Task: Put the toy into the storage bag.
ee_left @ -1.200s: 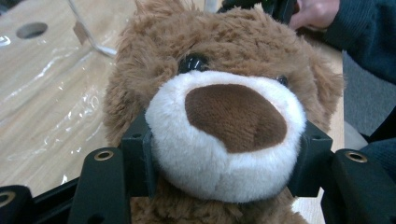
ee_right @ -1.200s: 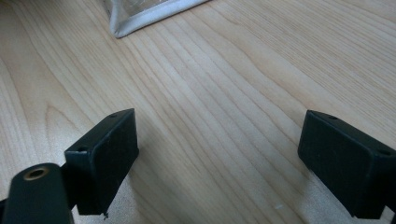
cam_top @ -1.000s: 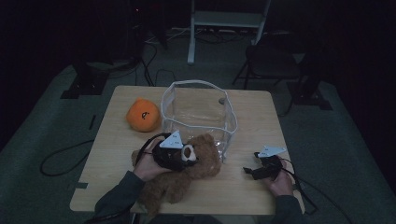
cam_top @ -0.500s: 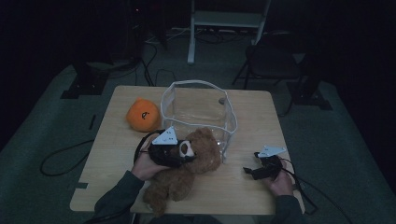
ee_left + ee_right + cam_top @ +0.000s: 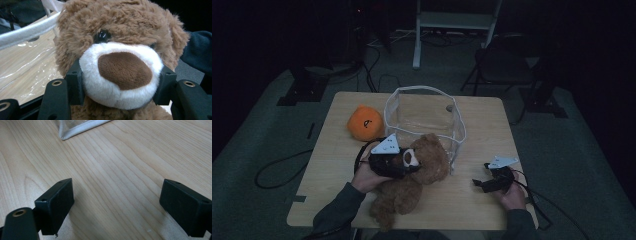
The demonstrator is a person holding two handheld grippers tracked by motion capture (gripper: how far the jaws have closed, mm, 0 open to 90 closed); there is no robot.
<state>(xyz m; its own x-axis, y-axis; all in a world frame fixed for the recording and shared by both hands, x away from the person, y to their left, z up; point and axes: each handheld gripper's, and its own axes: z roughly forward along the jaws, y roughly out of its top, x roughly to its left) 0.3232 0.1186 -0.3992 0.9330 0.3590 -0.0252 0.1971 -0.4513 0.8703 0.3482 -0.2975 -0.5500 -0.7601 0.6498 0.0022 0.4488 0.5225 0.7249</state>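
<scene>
The teddy bear (image 5: 417, 175) lies on the table (image 5: 472, 205) before the clear bag (image 5: 424, 117), plush ball (image 5: 364, 122) to its left.

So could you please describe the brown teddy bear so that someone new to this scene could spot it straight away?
On the wooden table, find the clear bag with the white trim near the middle. The teddy bear lies against its near side, its white muzzle clamped by the left gripper. Unlike the round orange plush to the left, it is brown, furry and long-limbed.

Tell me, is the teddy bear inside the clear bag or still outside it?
Outside. The bear lies on the table against the bag's front wall, its muzzle clamped in the left hand-held gripper.
</scene>
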